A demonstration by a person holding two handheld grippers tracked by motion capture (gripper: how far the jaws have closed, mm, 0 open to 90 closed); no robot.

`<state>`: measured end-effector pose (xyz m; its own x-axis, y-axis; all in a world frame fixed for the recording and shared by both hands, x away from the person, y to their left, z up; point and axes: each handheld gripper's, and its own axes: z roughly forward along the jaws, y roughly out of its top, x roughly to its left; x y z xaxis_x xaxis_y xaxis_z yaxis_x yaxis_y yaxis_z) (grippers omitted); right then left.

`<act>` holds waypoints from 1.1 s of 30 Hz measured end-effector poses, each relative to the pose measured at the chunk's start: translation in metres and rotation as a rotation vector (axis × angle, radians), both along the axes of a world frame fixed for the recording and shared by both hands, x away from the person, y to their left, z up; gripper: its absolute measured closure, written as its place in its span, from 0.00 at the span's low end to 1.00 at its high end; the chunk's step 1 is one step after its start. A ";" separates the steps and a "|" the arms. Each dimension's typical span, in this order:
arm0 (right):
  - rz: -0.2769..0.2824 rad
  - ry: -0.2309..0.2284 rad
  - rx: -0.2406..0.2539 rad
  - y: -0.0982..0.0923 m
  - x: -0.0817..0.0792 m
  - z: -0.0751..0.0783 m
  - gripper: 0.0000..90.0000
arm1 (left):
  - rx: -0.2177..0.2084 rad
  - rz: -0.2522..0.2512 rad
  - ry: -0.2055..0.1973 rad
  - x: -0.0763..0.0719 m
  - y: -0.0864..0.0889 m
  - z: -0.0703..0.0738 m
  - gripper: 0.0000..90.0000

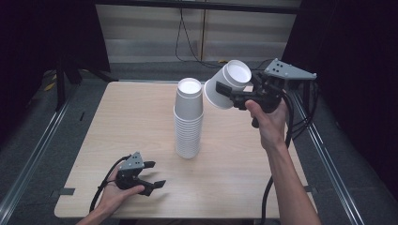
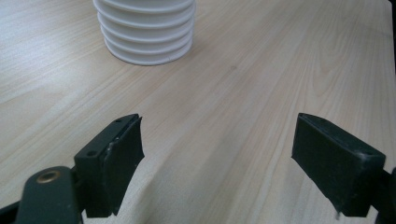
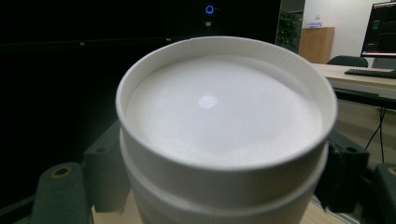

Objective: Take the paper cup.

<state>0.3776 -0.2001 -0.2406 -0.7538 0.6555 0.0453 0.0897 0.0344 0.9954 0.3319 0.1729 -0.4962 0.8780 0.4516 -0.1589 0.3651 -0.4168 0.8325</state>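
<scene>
Overhead, right tongs (image 1: 224,93) grip tilted cup (image 1: 227,84), base facing up-right.

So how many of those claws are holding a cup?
1. The right claw grips a cup raised beside the stack; the left claw lies open and empty near the table edge.

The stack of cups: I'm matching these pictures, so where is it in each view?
High view: the stack of cups stands mid-table.
Left gripper view: its base sits top left, beyond the open jaws.
Right gripper view: not in it.
Shared landmark: the wooden table.
</scene>
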 end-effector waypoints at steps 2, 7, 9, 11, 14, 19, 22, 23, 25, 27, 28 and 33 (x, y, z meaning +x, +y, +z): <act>-0.008 0.002 -0.010 -0.002 -0.001 -0.005 0.23 | -0.004 0.006 0.001 0.000 0.000 0.001 0.18; -0.021 0.018 -0.024 -0.007 -0.004 -0.017 0.23 | -0.008 0.019 0.005 0.001 -0.002 0.004 0.18; -0.017 0.030 -0.026 -0.007 -0.005 -0.024 0.23 | -0.012 0.017 0.002 0.002 -0.004 0.005 0.18; -0.021 0.040 -0.034 -0.009 -0.005 -0.031 0.23 | -0.028 0.014 0.008 0.002 -0.005 0.006 0.18; -0.021 0.066 -0.039 -0.012 -0.005 -0.044 0.23 | -0.044 0.024 0.000 0.001 -0.005 0.008 0.18; -0.006 0.091 -0.040 -0.014 -0.009 -0.058 0.23 | -0.086 0.052 -0.001 0.001 0.001 0.013 0.19; 0.006 0.109 -0.050 -0.012 -0.009 -0.066 0.23 | -0.098 0.055 0.012 0.002 0.002 0.014 0.19; 0.011 0.112 -0.051 -0.011 -0.009 -0.068 0.23 | -0.099 0.052 0.017 0.002 0.002 0.014 0.19; 0.016 0.115 -0.057 -0.010 -0.010 -0.072 0.23 | -0.108 0.048 0.020 0.002 0.001 0.015 0.19; 0.022 0.116 -0.055 -0.009 -0.013 -0.074 0.23 | -0.120 0.057 0.014 0.002 0.001 0.016 0.20; 0.027 0.118 -0.051 -0.009 -0.013 -0.075 0.23 | -0.129 0.059 0.020 0.003 0.000 0.017 0.20; 0.051 0.137 -0.062 -0.004 -0.018 -0.083 0.23 | -0.129 0.060 0.017 0.007 -0.003 0.022 0.20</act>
